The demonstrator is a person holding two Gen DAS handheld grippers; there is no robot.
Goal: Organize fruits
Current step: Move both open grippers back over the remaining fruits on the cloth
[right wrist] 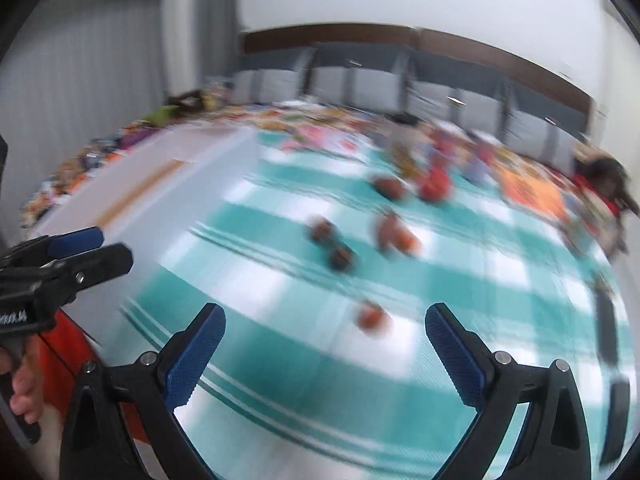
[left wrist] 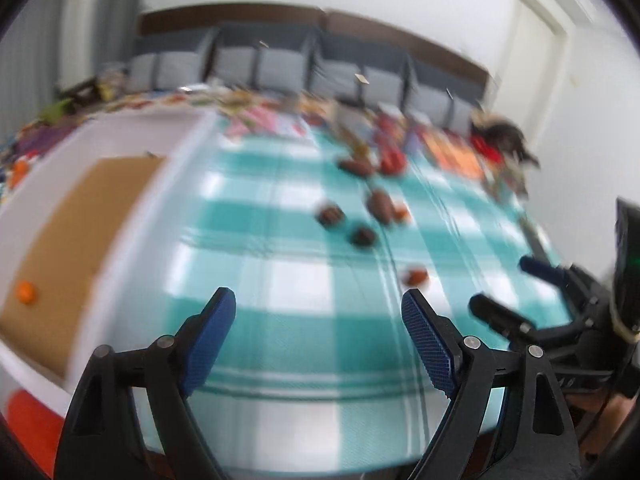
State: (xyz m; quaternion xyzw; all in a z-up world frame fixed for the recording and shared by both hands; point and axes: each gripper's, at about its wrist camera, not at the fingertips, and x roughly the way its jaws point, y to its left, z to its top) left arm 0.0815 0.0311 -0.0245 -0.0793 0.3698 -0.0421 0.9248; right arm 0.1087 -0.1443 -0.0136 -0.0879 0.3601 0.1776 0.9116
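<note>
At far left sits a white bin (left wrist: 132,216) with a brown cardboard floor, and one small orange fruit (left wrist: 25,292) already lies in it near the close end. Right of the bin, the left gripper (left wrist: 318,316) hangs over bare teal-checked cloth (left wrist: 280,208) with its jaws standing wide and nothing between them. Further right, the loose fruit lies scattered on the cloth, well apart from the bin: two dark round ones (left wrist: 330,215), a brown oval (left wrist: 380,206) with an orange piece touching it, and a reddish one (left wrist: 416,276) nearest the grippers. A red fruit (left wrist: 391,162) and another brown one rest beyond, by the clutter at the table's far edge. The right gripper (right wrist: 325,324) is also spread wide and empty — in its own view the reddish fruit (right wrist: 370,318) lies just ahead of the fingertips.

Both pictures are smeared, so finer detail is lost. Judging by this, the step in hand is reaching for fresh fruit. Next, each gripper needs to settle over one piece — the right on the reddish fruit — drop its fingers either side and close gently, since round fruit may roll.
</note>
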